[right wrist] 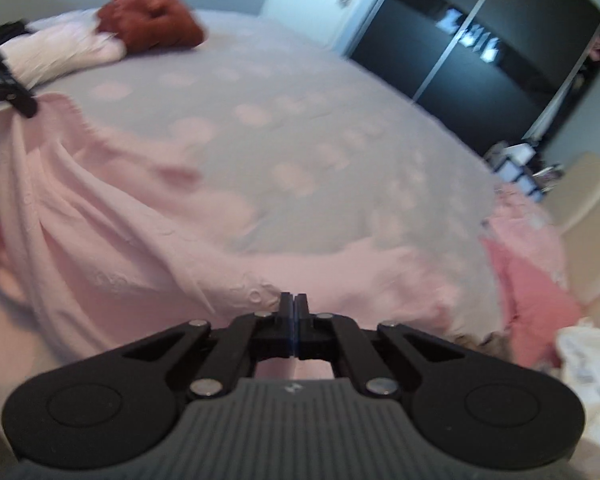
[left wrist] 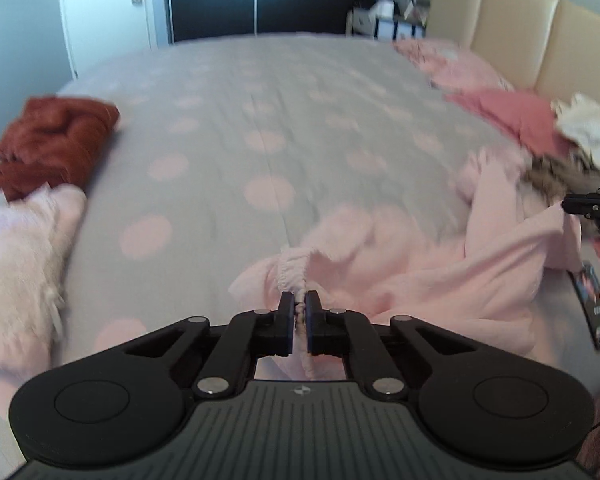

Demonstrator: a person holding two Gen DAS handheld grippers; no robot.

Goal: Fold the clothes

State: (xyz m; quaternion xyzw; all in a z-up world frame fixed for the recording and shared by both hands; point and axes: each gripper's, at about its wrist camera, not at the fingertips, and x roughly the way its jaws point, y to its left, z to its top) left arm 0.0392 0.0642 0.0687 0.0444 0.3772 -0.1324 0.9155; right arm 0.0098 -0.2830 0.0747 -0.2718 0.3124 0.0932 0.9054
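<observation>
Left wrist view: my left gripper [left wrist: 299, 300] is clenched on a gathered, elasticated edge of the pale pink garment [left wrist: 412, 264], the bunched fabric pinched between both fingers. The garment lies rumpled on the grey spotted bedspread [left wrist: 260, 120], trailing toward the right, where my right gripper [left wrist: 580, 204] enters at the frame edge, touching another part of the same cloth. A folded rust-red item [left wrist: 52, 140] and a fluffy white-pink item [left wrist: 24, 248] sit together at the left side of the bed; pink pillows [left wrist: 500, 112] and a heap of unfolded laundry [left wrist: 572, 148] lie near the cream headboard [left wrist: 520, 32]. Right wrist view: my right gripper [right wrist: 295, 304] has its fingers pressed together at the embossed edge of the pale pink garment [right wrist: 100, 220]; the cloth appears caught between them, though the seam is too narrow to be fully sure. The garment stretches in slack folds across to my left gripper [right wrist: 12, 92] at the far left. The rust-red item [right wrist: 152, 16] rests beyond, in front of the dark wardrobe [right wrist: 480, 48]. Judgement: the step in hand is spreading out this garment, held at two points, before any fold is made. The next move calls for drawing the grippers apart to take up slack, then laying the cloth flat on bare bedspread without letting either edge slip.
</observation>
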